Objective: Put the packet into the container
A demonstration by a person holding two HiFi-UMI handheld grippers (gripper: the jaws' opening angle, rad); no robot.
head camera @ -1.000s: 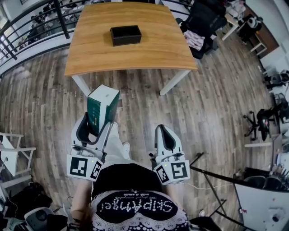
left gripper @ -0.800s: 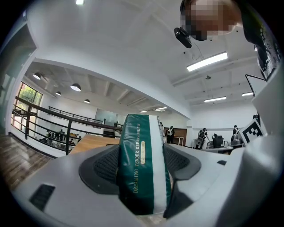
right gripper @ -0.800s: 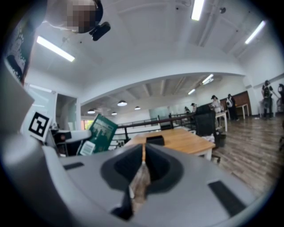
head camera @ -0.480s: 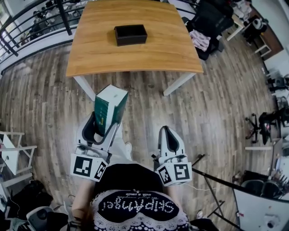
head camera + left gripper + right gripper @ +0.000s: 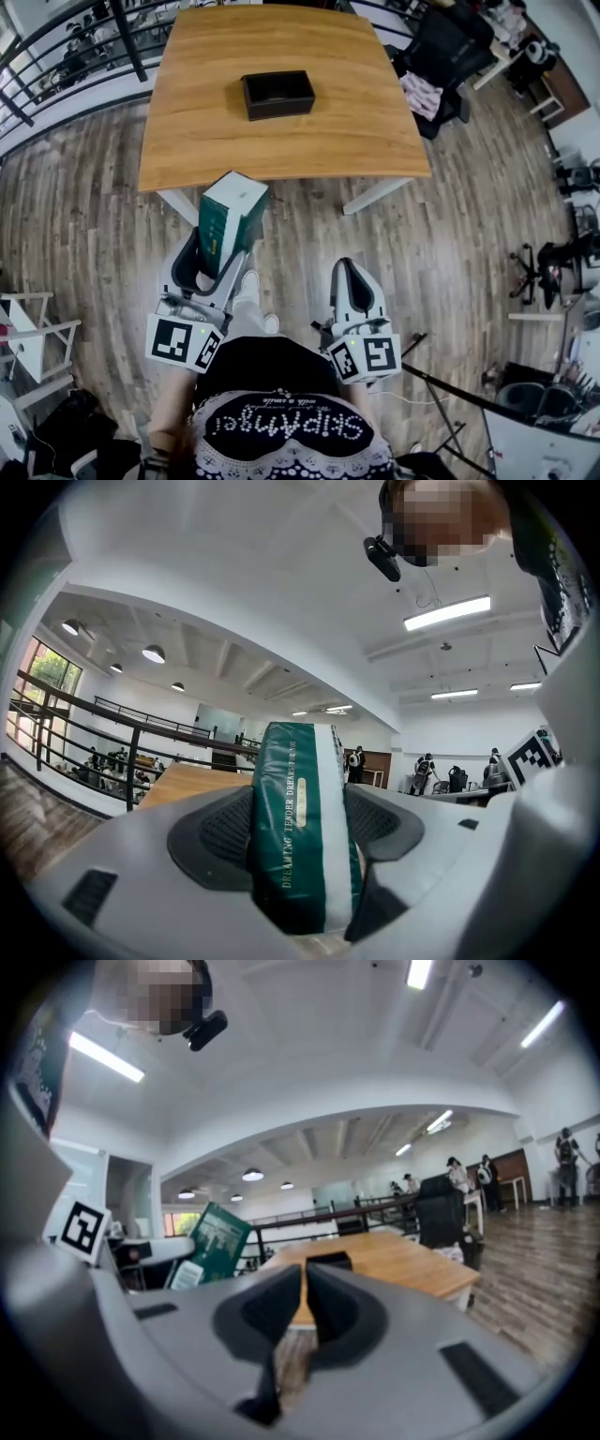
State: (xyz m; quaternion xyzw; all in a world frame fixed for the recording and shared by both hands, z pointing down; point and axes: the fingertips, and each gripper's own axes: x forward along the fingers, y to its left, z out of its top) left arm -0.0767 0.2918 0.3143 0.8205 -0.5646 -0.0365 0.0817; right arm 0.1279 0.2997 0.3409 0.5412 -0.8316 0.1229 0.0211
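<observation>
Open-plan room w/ wood-plank floor (image 5: 469,244), railing (image 5: 56,56) at far left. The wooden table (image 5: 281,150) is ahead, bare except for the black container (image 5: 278,95) sitting open-topped near its middle.

The person stands short of the table's near edge. Left hand-held gripper (image 5: 211,255) is clamped on the green-and-white packet (image 5: 230,211), jaws pressed on both broad faces of its lower part; most of the packet sticks out past the jaws, tilted fwd. The packet is in the air over the floor, just before the table edge and well apart from the container. Right hand-held gripper (image 5: 353,277) has its jaws together w/ nothing between them, held low beside the body.

Risks, as I judge them:
- Grip is low on a soft, tall packet, so it may pivot or sag in the jaws during the reach and arrive crooked.
- Packet looks about as big as the container opening, so a skewed approach could catch the rim.
- Container is loose on a smooth top w/ nothing steadying it, so a nudge may slide it away.
- Letting go too early would leave the packet on the table.
</observation>
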